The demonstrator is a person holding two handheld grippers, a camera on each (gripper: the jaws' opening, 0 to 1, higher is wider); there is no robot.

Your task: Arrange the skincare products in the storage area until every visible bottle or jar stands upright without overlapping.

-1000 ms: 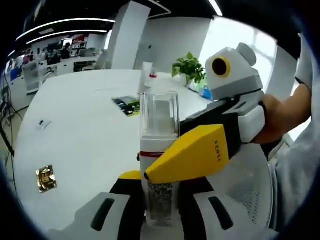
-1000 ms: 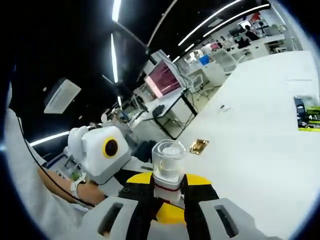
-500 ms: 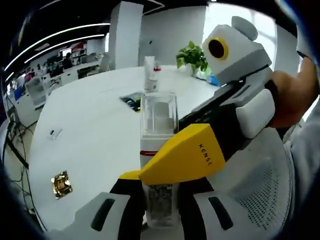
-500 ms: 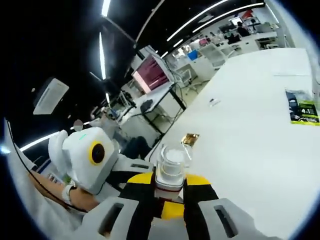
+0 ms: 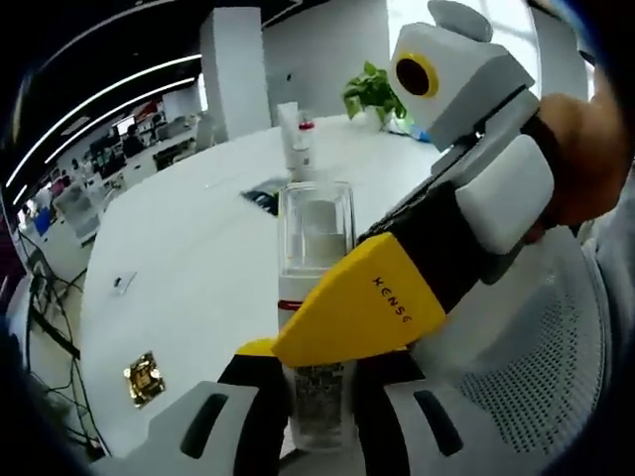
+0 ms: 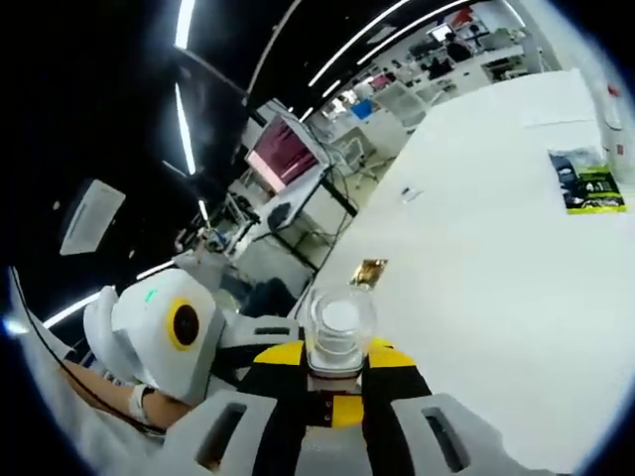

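A white pump bottle with a clear square cap and a red band stands upright in the middle of the left gripper view. My left gripper is shut on its lower body. From the right, my right gripper reaches in, its yellow jaw pressed against the bottle at the red band. In the right gripper view I look down on the bottle's cap, which rises between the shut jaws of my right gripper. The left gripper's body comes in from the left. A white tube stands far back on the white table.
On the table lie a gold sachet, a green-and-black packet and a small label. A potted plant stands at the far edge. A white mesh chair is at the right. Office desks stand beyond the table.
Both views have tilted and shifted with the hands. The bottle stays held between both grippers. In the left gripper view the right gripper now stands steeper and higher.
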